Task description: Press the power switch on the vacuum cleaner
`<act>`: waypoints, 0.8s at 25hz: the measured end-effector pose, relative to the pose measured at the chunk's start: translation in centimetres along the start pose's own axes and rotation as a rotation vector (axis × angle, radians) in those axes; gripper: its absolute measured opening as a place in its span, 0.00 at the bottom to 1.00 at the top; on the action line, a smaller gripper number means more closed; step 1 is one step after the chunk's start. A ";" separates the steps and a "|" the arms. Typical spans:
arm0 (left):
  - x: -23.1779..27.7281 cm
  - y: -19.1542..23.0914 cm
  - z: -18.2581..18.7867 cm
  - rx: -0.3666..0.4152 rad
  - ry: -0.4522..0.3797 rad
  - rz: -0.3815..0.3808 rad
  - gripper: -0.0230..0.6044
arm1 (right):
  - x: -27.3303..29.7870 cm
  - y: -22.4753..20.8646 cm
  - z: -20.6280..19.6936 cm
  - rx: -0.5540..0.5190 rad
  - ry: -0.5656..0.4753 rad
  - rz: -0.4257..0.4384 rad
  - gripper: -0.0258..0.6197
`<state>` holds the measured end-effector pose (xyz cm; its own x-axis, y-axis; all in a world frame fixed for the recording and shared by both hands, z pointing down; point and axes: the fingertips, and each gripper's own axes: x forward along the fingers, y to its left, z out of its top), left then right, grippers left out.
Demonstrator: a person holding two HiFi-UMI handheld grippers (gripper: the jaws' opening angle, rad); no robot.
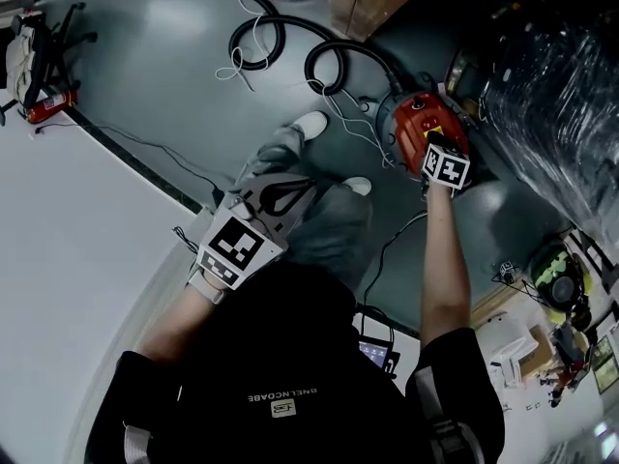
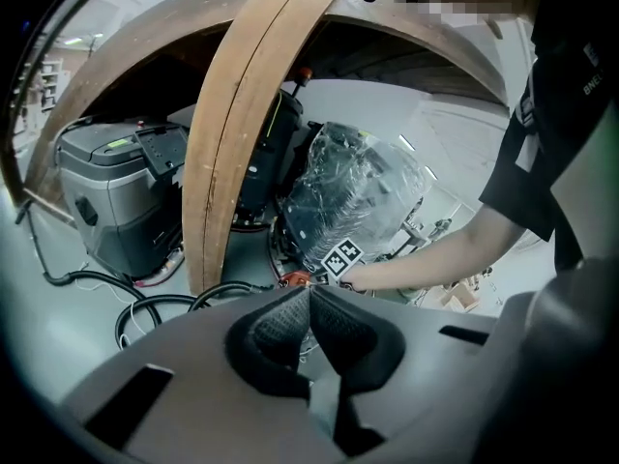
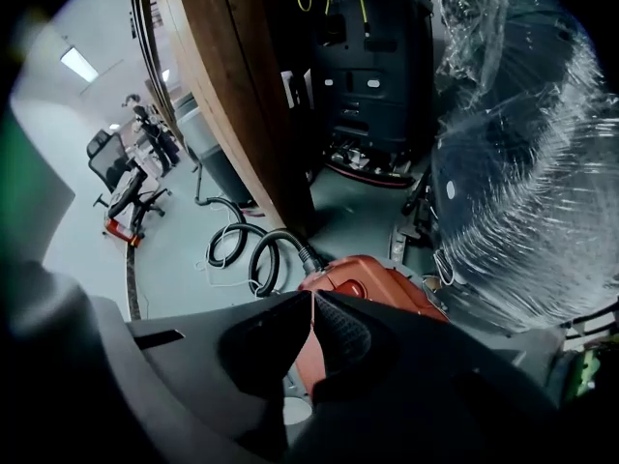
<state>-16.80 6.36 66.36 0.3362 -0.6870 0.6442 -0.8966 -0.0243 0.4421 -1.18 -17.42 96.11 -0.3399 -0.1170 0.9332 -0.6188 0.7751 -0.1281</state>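
In the head view, the right tongs (image 1: pixel 440 158) hang over the red vacuum cleaner (image 1: pixel 414 119), while the left tongs (image 1: pixel 308 189) sit well apart by the person's knee.

In the left gripper view, the left tongs (image 2: pixel 309 303) are pressed together and empty.

In the right gripper view, the right tongs (image 3: pixel 312 303) are also together and empty, with the vacuum cleaner (image 3: pixel 387 283) just beyond their tips. They could skid off its rounded shell and miss the switch, which cannot be clearly made out.

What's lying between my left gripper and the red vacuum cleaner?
The head view shows a white shoe and a thin white cord between the left gripper and the vacuum cleaner.
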 end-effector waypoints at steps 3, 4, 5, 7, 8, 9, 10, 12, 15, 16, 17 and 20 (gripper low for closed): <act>0.4 0.1 -1.3 -0.017 0.004 0.004 0.06 | 1.7 -0.5 -1.0 -0.025 0.035 -0.009 0.09; 0.6 0.1 -1.6 -0.022 0.006 0.004 0.06 | 2.3 -0.6 -1.3 -0.029 0.044 -0.010 0.09; 0.8 0.1 -1.9 -0.026 0.009 0.004 0.06 | 2.8 -0.9 -1.4 -0.031 0.051 -0.011 0.09; 1.3 0.1 -2.4 -0.035 0.013 0.006 0.06 | 3.7 -1.2 -1.5 -0.029 0.059 -0.014 0.09; 1.5 0.2 -2.6 -0.042 0.015 0.007 0.06 | 4.2 -1.2 -1.5 -0.031 0.063 -0.014 0.09; 1.6 0.2 -2.9 -0.048 0.016 0.009 0.06 | 4.6 -1.2 -1.7 -0.034 0.067 -0.013 0.09; 1.7 0.2 -3.2 -0.055 0.017 0.010 0.06 | 5.1 -1.3 -1.8 -0.039 0.072 -0.013 0.09; 1.9 0.2 -3.6 -0.063 0.020 0.012 0.06 | 6.0 -1.5 -2.0 -0.042 0.084 -0.016 0.09; 1.8 0.2 -4.3 -0.073 0.026 0.020 0.06 | 7.2 -1.7 -2.2 -0.041 0.096 -0.020 0.09; 1.8 0.3 -4.6 -0.076 0.029 0.024 0.06 | 7.5 -1.7 -2.3 -0.041 0.100 -0.021 0.09; 1.7 0.4 -4.8 -0.080 0.031 0.028 0.06 | 7.8 -1.6 -2.4 -0.043 0.104 -0.020 0.09; 1.9 0.6 -5.2 -0.090 0.038 0.034 0.06 | 8.5 -1.5 -2.8 -0.094 0.137 -0.041 0.09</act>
<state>-15.21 8.82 71.09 0.3180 -0.6586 0.6820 -0.8790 0.0649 0.4725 -1.19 -17.84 105.16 -0.2120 -0.0691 0.9748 -0.5589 0.8269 -0.0630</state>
